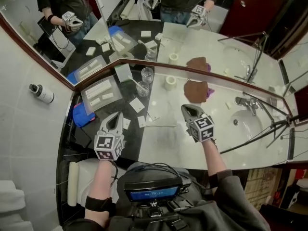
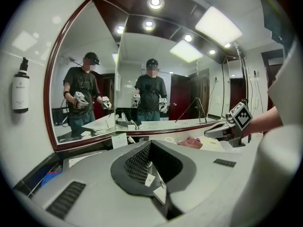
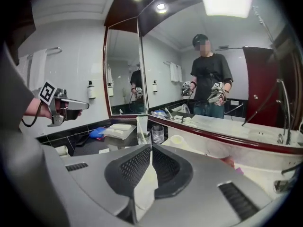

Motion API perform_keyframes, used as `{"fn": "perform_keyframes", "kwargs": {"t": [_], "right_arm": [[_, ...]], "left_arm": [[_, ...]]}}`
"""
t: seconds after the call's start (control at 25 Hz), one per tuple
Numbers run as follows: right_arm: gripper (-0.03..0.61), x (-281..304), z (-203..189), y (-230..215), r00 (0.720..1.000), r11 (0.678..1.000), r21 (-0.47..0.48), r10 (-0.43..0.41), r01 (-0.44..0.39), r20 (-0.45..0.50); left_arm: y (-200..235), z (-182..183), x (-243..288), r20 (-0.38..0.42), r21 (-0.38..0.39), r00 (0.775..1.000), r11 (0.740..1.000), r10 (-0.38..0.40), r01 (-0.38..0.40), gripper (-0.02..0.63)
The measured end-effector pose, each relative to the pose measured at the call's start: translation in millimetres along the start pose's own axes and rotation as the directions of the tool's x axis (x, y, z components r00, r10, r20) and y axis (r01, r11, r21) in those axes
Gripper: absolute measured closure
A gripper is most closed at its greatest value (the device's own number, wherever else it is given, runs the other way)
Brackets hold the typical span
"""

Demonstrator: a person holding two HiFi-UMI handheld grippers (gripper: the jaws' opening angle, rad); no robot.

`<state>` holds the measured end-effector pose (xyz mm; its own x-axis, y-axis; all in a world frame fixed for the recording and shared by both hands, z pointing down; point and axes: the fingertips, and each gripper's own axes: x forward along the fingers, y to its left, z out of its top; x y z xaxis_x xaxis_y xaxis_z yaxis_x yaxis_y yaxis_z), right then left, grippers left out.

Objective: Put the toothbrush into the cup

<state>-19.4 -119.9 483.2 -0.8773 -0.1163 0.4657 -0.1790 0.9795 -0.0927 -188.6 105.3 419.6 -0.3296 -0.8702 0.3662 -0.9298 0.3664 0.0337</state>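
Observation:
Two clear glass cups (image 1: 143, 88) (image 1: 147, 74) stand on the dark counter near the mirror corner; the right gripper view shows one glass cup (image 3: 157, 134). A tall pale packet (image 1: 123, 72) stands just left of them, and I cannot tell whether it holds the toothbrush. No bare toothbrush is visible. My left gripper (image 1: 115, 116) hovers over the dark counter, shut and empty, its tips (image 2: 150, 144) together. My right gripper (image 1: 185, 109) hangs over the white counter, its jaws (image 3: 151, 146) parted by a thin slit with nothing between them.
Small white packets (image 1: 137, 105) lie scattered before the cups, and a clear tray (image 1: 101, 93) holds more. A white roll (image 1: 170, 82), a brown cloth (image 1: 196, 90), the faucet (image 1: 245, 104) and the sink (image 1: 248, 124) lie to the right. Tripod legs (image 1: 269, 129) cross the basin.

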Motion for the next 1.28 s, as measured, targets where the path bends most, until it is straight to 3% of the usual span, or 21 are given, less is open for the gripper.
{"fn": "perform_keyframes", "kwargs": {"t": [0.2,0.48,0.88,1.2,1.28], "right_arm": [[0.471,68,25,29,0.996,0.989,-0.130,0.062,-0.071,-0.068],[0.376,171,49,62,0.982,0.961,-0.225,0.134,-0.162,-0.135],[0.377,271,59,85,0.971,0.929,-0.313,0.140,-0.196,-0.192],[0.379,309,36,89,0.960,0.921,-0.328,0.132,-0.211,-0.245],[0.411,314,33,89,0.960,0.923,-0.326,0.126,-0.206,-0.250]], "left_arm": [[25,-8,0,-0.006,-0.026,1.000,0.999,0.027,-0.027,0.612],[50,-13,8,-0.004,-0.050,0.999,0.997,0.054,-0.054,0.612],[74,-24,13,-0.004,-0.088,0.996,0.992,0.091,-0.091,0.611],[91,-50,3,-0.043,-0.132,0.989,0.980,0.142,-0.146,0.612],[95,-57,0,-0.056,-0.143,0.987,0.977,0.152,-0.159,0.612]]}}
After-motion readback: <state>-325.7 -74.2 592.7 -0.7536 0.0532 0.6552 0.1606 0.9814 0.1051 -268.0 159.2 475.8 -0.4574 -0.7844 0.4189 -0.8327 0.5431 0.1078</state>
